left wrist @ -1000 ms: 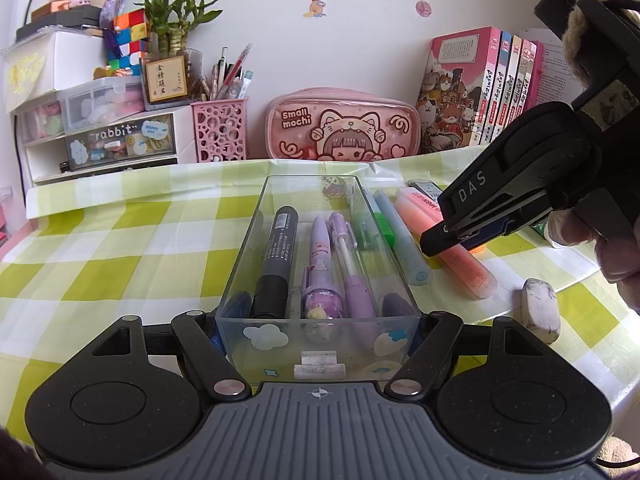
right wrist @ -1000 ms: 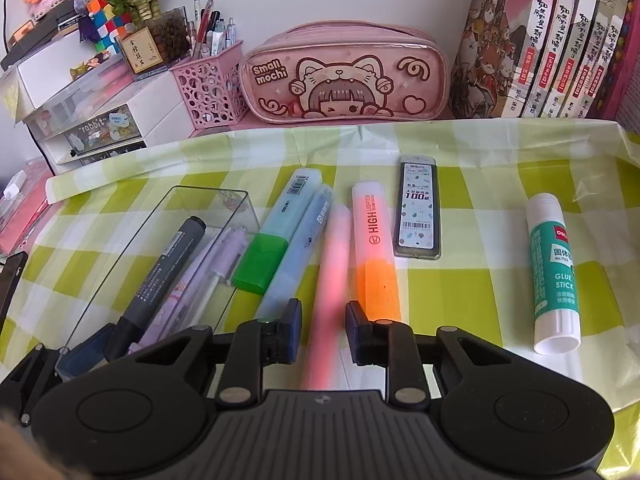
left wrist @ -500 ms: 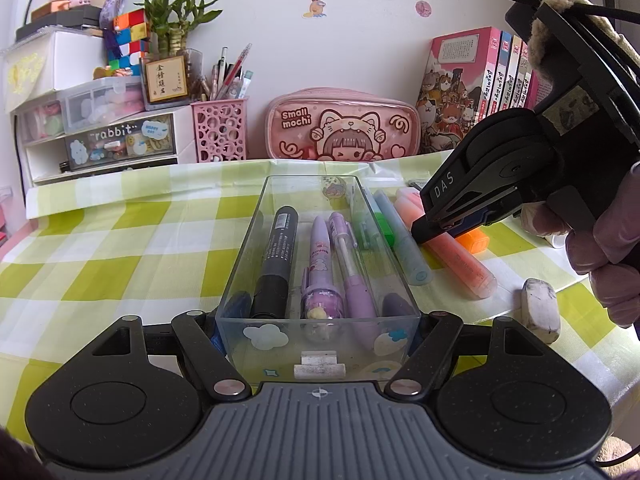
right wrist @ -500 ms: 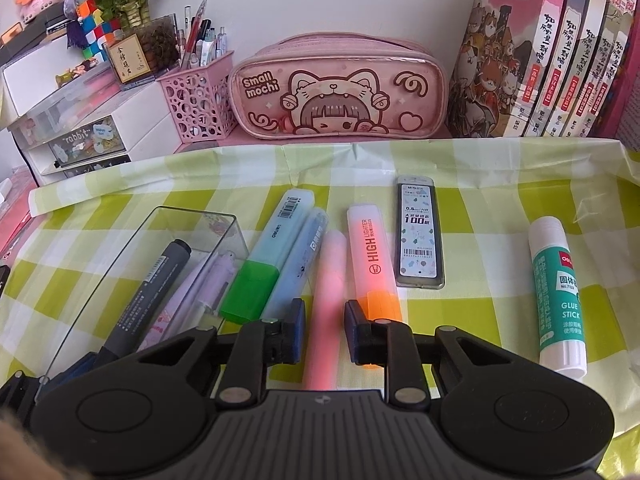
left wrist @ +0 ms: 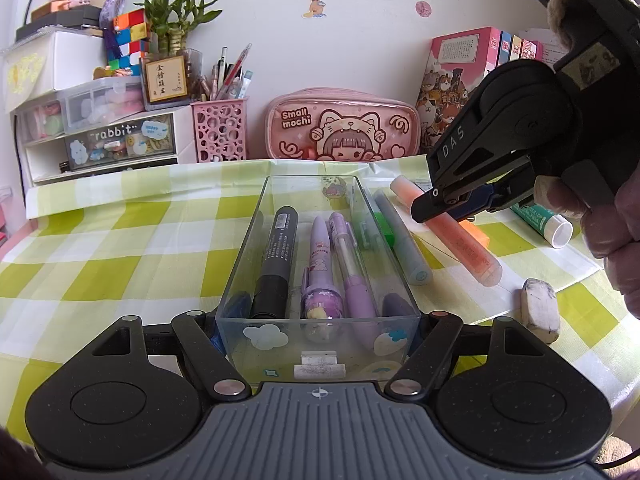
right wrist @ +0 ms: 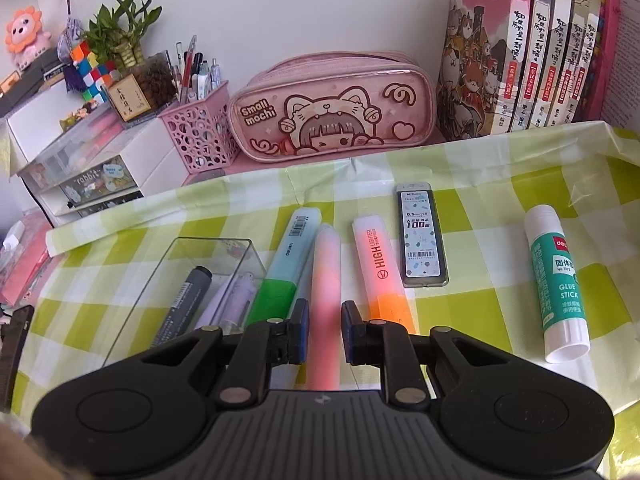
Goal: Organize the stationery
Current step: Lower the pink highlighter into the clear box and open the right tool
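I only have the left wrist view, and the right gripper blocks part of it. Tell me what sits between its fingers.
Observer: The pink highlighter runs between the fingers of the right gripper. I cannot tell whether they pinch it.
Operator: Report what that gripper hides from me.
Observer: A pencil lead case lies flat, just right of the orange highlighter.
Operator: Read me the glue stick.
Observer: The glue stick has a green label reading GLUE STICK.

White wall [left wrist: 280,8] behind green-checked tablecloth [left wrist: 120,248].
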`<state>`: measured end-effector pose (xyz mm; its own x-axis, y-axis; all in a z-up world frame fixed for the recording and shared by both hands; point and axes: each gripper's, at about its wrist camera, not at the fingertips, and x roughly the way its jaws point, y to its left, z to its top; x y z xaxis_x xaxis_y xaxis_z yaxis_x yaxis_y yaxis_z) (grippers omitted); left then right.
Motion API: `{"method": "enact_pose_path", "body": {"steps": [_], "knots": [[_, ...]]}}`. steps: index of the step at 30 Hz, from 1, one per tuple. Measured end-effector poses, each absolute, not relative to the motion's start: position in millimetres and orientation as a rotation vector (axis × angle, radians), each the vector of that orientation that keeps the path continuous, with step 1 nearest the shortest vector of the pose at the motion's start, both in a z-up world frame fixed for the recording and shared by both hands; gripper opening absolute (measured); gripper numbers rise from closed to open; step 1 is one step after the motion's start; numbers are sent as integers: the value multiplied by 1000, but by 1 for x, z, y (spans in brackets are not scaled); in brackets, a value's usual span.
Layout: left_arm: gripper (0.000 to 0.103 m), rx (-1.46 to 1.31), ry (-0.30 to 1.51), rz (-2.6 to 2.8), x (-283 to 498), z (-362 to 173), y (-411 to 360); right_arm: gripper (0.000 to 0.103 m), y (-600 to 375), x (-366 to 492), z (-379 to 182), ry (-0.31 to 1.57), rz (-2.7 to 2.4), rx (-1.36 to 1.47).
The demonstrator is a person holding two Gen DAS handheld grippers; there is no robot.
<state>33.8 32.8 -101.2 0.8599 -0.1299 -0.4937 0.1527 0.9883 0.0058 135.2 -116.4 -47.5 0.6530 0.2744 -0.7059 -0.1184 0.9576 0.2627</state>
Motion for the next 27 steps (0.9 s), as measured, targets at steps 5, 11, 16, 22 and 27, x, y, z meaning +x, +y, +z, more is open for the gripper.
{"method": "enact_pose_path", "body": {"steps": [5,11,16,22,27], "knots": [[74,45,515,-148,34,-101,33,21,-120,131,-35,809,250,282],[74,45,515,-148,34,-101,33,21,-124,130,-24,810,318,434],[74,45,515,-149,34,-101,33,21,-124,136,-31,874,393,592],[74,45,515,-148,34,-101,33,21,-115,140,-37,917,400,630],[74,45,515,-148,34,-101,33,21,-108,146,-41,958,375,653]]}}
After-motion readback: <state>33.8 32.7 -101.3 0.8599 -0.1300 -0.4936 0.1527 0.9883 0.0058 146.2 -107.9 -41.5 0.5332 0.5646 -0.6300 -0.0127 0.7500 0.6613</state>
